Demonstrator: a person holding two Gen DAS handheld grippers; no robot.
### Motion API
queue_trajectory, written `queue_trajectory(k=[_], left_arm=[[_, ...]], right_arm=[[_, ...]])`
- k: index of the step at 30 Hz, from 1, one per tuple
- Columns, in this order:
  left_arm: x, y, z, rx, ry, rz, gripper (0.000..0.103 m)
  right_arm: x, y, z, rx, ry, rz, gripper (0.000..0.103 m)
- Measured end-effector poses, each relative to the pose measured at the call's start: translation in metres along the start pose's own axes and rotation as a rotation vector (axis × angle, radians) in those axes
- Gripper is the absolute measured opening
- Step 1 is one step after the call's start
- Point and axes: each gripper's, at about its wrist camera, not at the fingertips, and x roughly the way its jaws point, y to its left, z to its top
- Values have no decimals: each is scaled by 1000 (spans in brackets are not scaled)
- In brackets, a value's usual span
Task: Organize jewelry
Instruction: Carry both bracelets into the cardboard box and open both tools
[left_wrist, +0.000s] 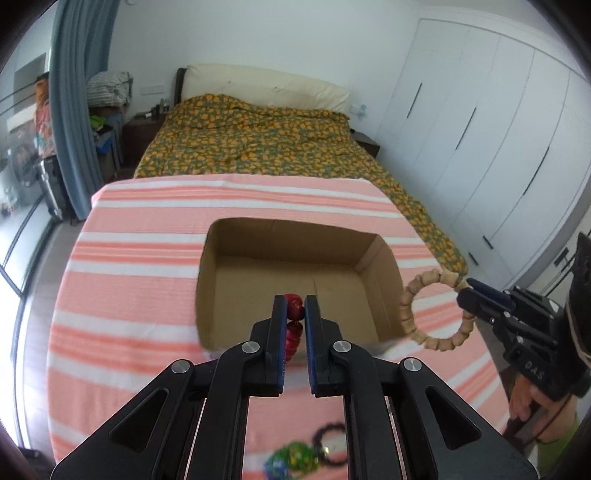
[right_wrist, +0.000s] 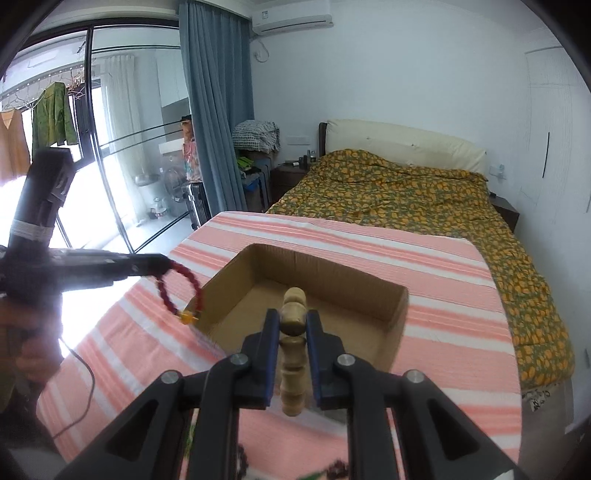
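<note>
While both grippers hang above the striped cloth, each grips a bracelet. Left gripper: jaws nearly shut on red bead bracelet, held over near edge of open cardboard box. Right gripper: jaws nearly shut on tan wooden bracelet, also at box's near edge, to the right. Green beads & dark bracelet lie on cloth nearer, blurred. Bed sits beyond.

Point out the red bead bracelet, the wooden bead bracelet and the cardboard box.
red bead bracelet (right_wrist: 197, 291), right wrist view, right arc of the loop
wooden bead bracelet (left_wrist: 406, 301), left wrist view, left arc
cardboard box (left_wrist: 295, 229), left wrist view, far wall
</note>
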Motion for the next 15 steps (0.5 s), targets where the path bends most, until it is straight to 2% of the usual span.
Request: queue_trajectory(k=[3, 7, 9, 10, 11, 12, 13, 14, 15], left_arm=[[49, -1, 11, 2, 50, 26, 7], [96, 1, 9, -3, 115, 59, 7], [111, 0, 3, -1, 142, 79, 8], [118, 2, 0, 0, 158, 94, 9], [123, 5, -4, -6, 176, 111, 13], [127, 8, -7, -15, 192, 121, 20], [128, 12, -10, -26, 203, 129, 44], [126, 15, -15, -36, 202, 139, 66], [124, 16, -19, -40, 194, 153, 71]], right_arm=[[35, -4, 0, 22, 30, 12, 15], [68, -16, -9, 86, 69, 46, 15], [75, -20, -15, 98, 78, 15, 16], [75, -21, -18, 100, 80, -8, 22], [74, -23, -21, 106, 80, -22, 46], [69, -25, -25, 124, 67, -20, 57], [64, -28, -28, 138, 57, -5, 62], [62, -29, -31, 144, 59, 3, 62], [57, -29, -34, 146, 69, 3, 62]])
